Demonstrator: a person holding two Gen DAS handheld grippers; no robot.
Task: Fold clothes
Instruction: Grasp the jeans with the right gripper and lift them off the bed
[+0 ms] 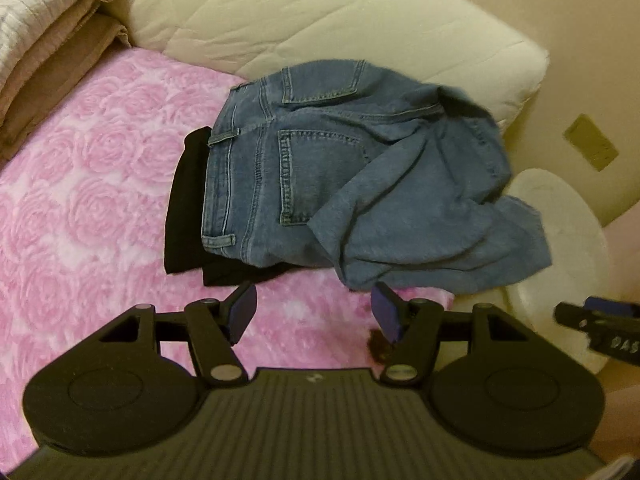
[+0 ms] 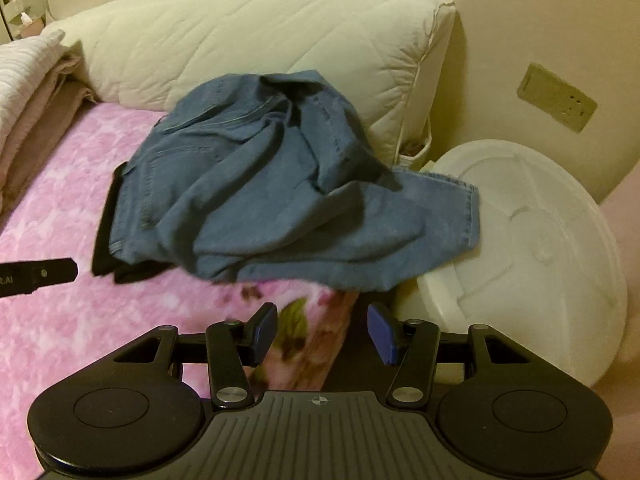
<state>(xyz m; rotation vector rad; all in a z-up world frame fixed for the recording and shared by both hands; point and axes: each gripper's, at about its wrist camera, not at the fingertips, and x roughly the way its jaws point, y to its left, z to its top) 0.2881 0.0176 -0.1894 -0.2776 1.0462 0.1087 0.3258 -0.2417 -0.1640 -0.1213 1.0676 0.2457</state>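
Lying rumpled — denim jeans (image 1: 352, 184) on fuzzy pink blanket (image 1: 88, 184).

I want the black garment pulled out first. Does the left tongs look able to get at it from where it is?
Probably yes. The left tongs are open and empty, with only bare pink rose-patterned blanket ahead. The folded black garment shows its near and left edges; the rumpled blue denim jeans cover the rest.

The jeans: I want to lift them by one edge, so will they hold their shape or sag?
The jeans would probably sag: they lie crumpled in soft folds, one leg draped toward the white tub. They look thick, so likely heavy for cloth. Lifting might also drag the black garment beneath them. Both grippers, left and right, are open.
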